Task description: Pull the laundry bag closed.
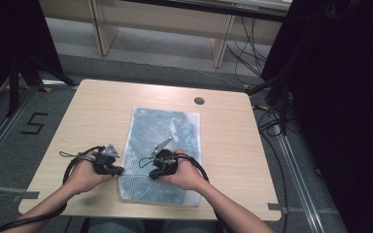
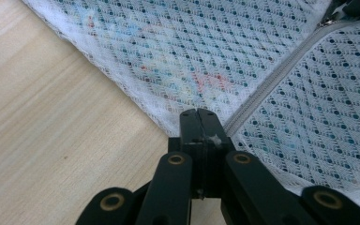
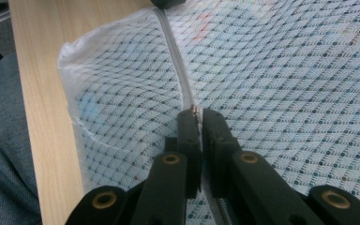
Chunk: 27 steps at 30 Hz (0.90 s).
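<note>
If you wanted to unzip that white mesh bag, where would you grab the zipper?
By the small metal pull at the end of the zipper track, approaching along the track: it is the only raised part on the flat mesh bag. The right tool pinches there.

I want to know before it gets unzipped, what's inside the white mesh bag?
Through the mesh bag a dark teal-blue fabric with faint red marks shows. What the item is cannot be told, since the mesh covers it. Both tools, left and right, sit at the zipper.
</note>
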Motion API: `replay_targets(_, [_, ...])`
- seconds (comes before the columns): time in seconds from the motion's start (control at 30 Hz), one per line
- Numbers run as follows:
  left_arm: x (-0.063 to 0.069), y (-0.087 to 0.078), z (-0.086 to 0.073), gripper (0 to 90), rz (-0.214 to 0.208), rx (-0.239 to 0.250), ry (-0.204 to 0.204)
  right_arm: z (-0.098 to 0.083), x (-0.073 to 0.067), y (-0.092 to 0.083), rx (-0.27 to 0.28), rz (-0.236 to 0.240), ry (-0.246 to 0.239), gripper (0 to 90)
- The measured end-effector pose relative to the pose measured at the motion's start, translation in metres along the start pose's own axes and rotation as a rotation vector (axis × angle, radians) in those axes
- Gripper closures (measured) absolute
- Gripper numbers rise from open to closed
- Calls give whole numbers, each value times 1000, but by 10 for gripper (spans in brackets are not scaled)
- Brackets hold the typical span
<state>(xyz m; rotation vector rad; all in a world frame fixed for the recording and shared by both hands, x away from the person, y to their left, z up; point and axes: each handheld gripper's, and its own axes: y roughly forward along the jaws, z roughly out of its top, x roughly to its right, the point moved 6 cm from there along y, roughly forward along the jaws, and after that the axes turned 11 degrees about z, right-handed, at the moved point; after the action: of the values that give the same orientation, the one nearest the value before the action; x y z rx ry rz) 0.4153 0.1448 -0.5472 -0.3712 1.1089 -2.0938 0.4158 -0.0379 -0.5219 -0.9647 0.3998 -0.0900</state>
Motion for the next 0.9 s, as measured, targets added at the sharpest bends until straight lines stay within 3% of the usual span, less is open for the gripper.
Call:
replay_targets(0.17, [0, 0, 0, 900, 3, -5, 1, -2, -3, -1, -5, 5, 30, 874])
replay_targets(0.23, [0, 0, 0, 900, 0, -1, -1, -1, -1, -1, -4, -3, 1, 874])
replay_targets(0.5, [-1, -1, -1, 900, 2, -6, 2, -3, 0, -1, -3, -8, -7, 874])
replay_targets(0.63, [0, 0, 0, 900, 4, -4, -17, -7, 1, -4, 4, -2, 31, 874])
replay_targets(0.67, [0, 0, 0, 900, 4, -4, -17, -8, 2, -5, 3, -5, 16, 874])
replay_targets(0.77, [0, 0, 0, 900, 3, -2, -18, -10, 1, -7, -1, -5, 36, 874])
replay_targets(0.83, [0, -1, 0, 899, 5, -8, 1, -11, 3, -9, -9, -14, 7, 873])
replay_targets(0.9, [0, 0, 0, 900, 3, 0, -19, -12, 4, -10, -3, -15, 15, 873])
